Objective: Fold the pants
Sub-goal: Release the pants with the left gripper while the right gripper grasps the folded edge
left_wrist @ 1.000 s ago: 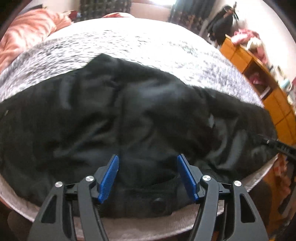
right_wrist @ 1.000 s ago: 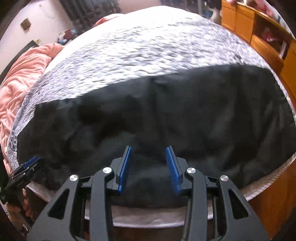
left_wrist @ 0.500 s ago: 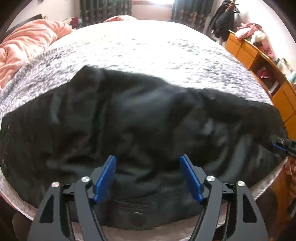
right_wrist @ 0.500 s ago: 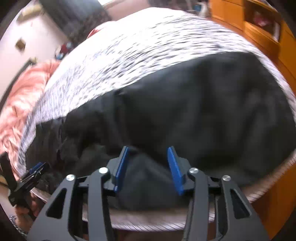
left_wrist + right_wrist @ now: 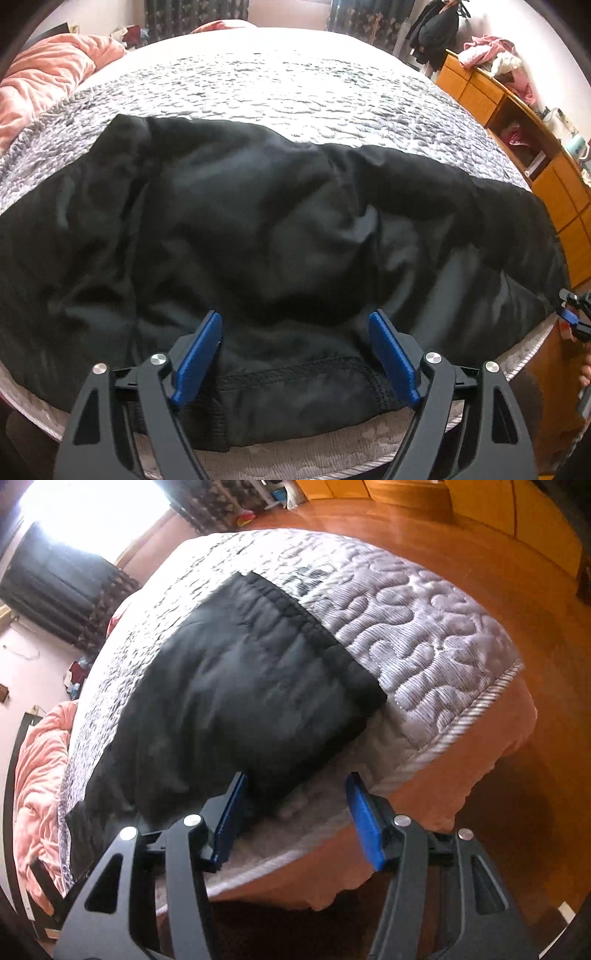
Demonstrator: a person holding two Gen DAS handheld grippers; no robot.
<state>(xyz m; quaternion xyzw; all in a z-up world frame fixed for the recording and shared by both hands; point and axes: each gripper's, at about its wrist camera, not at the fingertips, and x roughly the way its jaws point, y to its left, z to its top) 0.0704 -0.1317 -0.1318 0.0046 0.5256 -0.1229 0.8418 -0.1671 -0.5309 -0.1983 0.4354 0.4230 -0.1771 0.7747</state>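
Note:
Black pants (image 5: 258, 229) lie spread and wrinkled across the near side of a bed with a grey quilted cover (image 5: 295, 85). My left gripper (image 5: 295, 328) is open and empty, its blue pads above the stitched hem near the bed's front edge. In the right wrist view the pants (image 5: 236, 701) end in a leg cuff near the bed corner. My right gripper (image 5: 295, 790) is open and empty, over the pants' near edge and the quilt border. The right gripper also shows at the far right of the left wrist view (image 5: 570, 317).
A pink blanket (image 5: 48, 81) is bunched at the bed's far left. Orange wooden cabinets (image 5: 517, 122) with clothes on top stand to the right. An orange wood floor (image 5: 517, 590) lies beyond the bed corner (image 5: 509, 672). Dark curtains hang at the back.
My right gripper has swung right along the pants to the leg end at the bed corner. My left gripper has risen slightly and stays open over the hem.

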